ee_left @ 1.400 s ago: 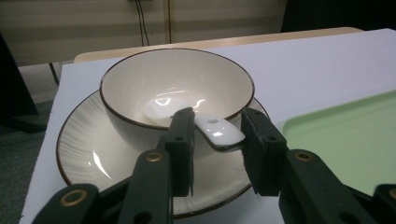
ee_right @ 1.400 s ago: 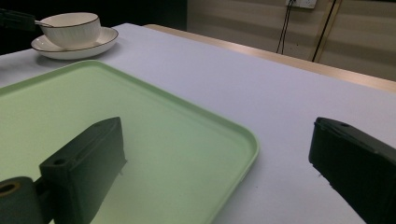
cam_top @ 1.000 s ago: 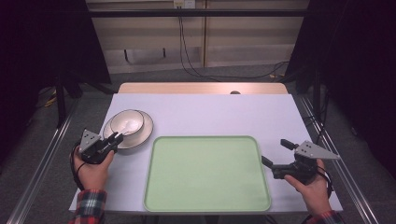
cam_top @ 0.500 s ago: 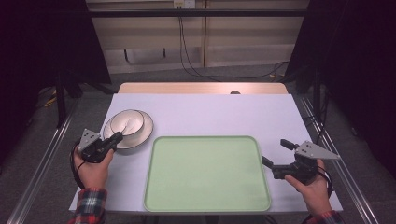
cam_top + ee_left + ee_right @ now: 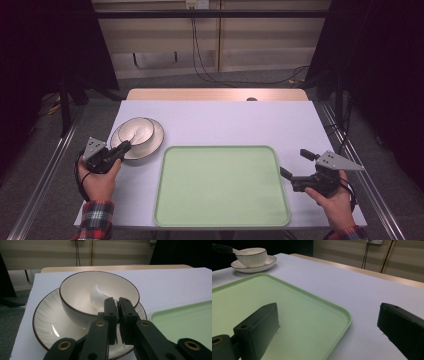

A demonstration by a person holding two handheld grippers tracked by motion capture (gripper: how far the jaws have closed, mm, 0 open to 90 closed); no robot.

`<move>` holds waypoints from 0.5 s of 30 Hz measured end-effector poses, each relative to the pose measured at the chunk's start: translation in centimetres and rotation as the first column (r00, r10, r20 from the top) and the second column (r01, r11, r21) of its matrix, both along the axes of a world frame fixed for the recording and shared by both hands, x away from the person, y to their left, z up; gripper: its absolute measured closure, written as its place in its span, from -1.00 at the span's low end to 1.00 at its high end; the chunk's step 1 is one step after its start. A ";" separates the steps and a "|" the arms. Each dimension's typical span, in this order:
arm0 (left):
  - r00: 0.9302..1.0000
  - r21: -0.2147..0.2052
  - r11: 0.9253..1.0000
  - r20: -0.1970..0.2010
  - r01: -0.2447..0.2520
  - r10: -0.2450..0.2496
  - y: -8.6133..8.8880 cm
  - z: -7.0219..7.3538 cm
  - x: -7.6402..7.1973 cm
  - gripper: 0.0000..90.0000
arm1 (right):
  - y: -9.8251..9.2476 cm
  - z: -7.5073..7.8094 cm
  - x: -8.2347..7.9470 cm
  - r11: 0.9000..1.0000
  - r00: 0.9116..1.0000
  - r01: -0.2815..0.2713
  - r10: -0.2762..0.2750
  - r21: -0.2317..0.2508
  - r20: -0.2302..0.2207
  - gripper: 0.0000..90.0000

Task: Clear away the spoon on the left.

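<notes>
1. My left gripper [image 5: 117, 312] sat at the near rim of the bowl [image 5: 82, 290], its fingers pinched on the handle of a white spoon [image 5: 97, 296]; they had just been closing on it.
2. The fingers covered most of the handle, so I saw only the spoon's scoop end inside the bowl.
3. The bowl stood on a ribbed plate [image 5: 47, 320] at the left of the tabletop [image 5: 225, 122]; the gripper cut off the plate's near edge.
4. The green tray [image 5: 222, 185] lay just beside the plate, bare.
5. My right gripper [image 5: 296, 169] hovered at the tray's right edge, fingers wide with nothing between them.
6. From its own camera the bowl looked small and far.
</notes>
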State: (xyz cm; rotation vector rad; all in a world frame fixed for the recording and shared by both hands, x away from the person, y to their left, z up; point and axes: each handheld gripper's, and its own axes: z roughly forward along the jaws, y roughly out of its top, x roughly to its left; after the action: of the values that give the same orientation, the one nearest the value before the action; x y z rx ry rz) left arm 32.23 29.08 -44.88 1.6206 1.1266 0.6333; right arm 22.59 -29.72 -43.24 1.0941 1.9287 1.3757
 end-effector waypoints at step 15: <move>0.999 -0.088 0.996 0.041 -0.025 0.029 -0.5 1.0 1.4 0.89 | 0.0 0.0 0.0 1.000 1.000 -0.004 0.004 0.003 0.002 -0.93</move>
State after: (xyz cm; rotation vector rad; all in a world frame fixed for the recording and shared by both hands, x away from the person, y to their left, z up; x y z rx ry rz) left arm 33.65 28.56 -43.92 1.5131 1.1314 0.6249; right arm 22.55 -29.75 -43.20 1.0906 1.9287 1.3821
